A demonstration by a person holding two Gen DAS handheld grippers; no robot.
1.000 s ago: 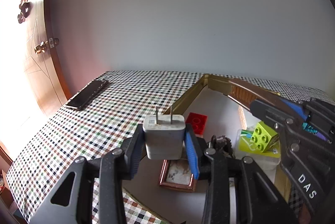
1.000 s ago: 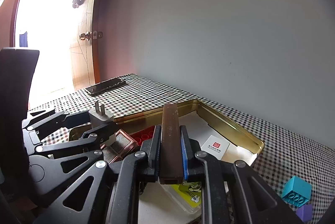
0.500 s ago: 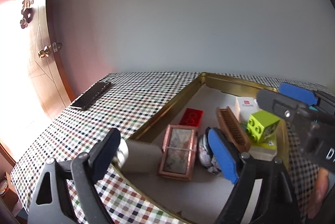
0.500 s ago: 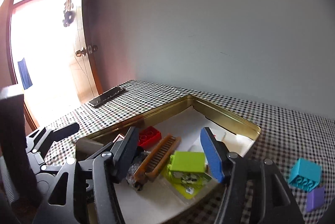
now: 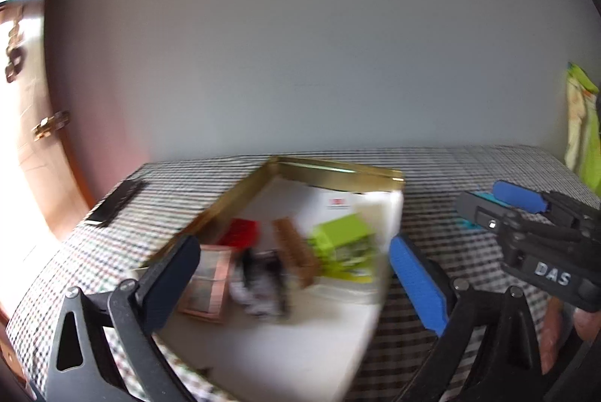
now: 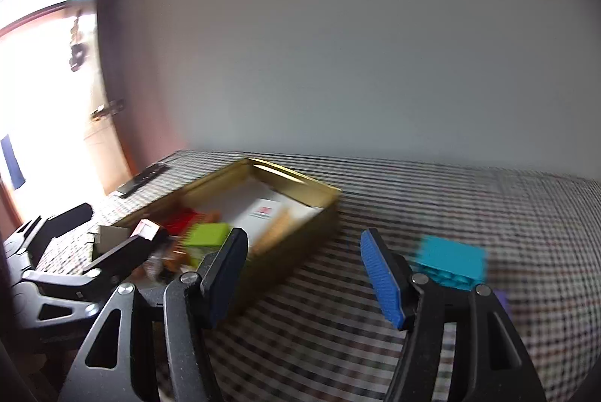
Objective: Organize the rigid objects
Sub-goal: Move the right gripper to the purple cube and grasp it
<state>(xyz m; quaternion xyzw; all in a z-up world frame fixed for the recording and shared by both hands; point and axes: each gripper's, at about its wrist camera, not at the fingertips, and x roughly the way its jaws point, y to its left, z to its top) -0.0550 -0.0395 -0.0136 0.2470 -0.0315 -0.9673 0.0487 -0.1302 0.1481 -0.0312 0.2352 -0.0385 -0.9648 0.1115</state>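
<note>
Grippers empty, tray (image 5: 330, 173) filling up

Left hand-held gripper (image 5: 296, 274) gapes wide over the tray's comb (image 5: 293, 252) and blocks; right hand-held gripper (image 6: 304, 274), half-open, empty, faces the teal block (image 6: 449, 261) on the worktop (image 6: 450, 199), probably next.

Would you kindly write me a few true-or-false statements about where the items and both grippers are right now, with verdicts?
1. The left gripper clamps a white charger. False: its jaws stand open with nothing between them.
2. The lime block lies inside the gold tin. True.
3. The teal block is in the tin. False: it sits on the checked cloth outside it.
4. The right gripper is open and holds nothing. True.
5. A dark phone lies on the cloth near the door. True.
</note>
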